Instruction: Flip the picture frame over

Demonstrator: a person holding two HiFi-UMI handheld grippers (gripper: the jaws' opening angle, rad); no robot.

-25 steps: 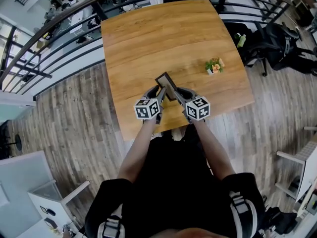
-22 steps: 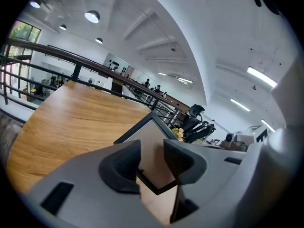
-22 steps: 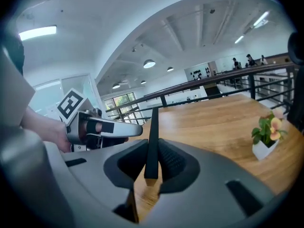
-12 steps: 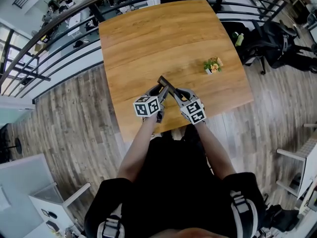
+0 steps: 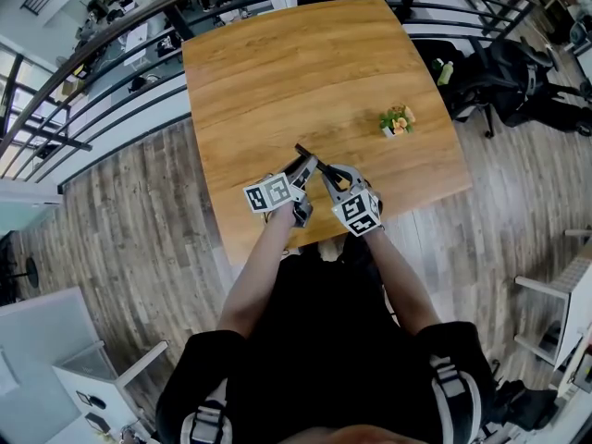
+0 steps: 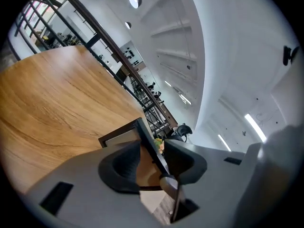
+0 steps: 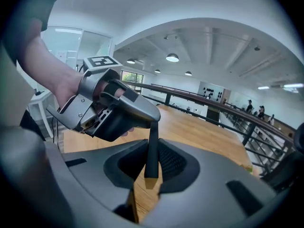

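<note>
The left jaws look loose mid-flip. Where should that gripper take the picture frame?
The picture frame stands edge-on between the left gripper's open jaws, so I'd pinch its thin near rim across the thickness, coming from the person's side, beside the right gripper.

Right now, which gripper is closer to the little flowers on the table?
Right. The right gripper is beside the picture frame on the side toward the flowers; the left gripper is on the frame's far side.

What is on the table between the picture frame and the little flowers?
Nothing. In the head view, only bare wooden table lies between the picture frame and the little flowers.
</note>
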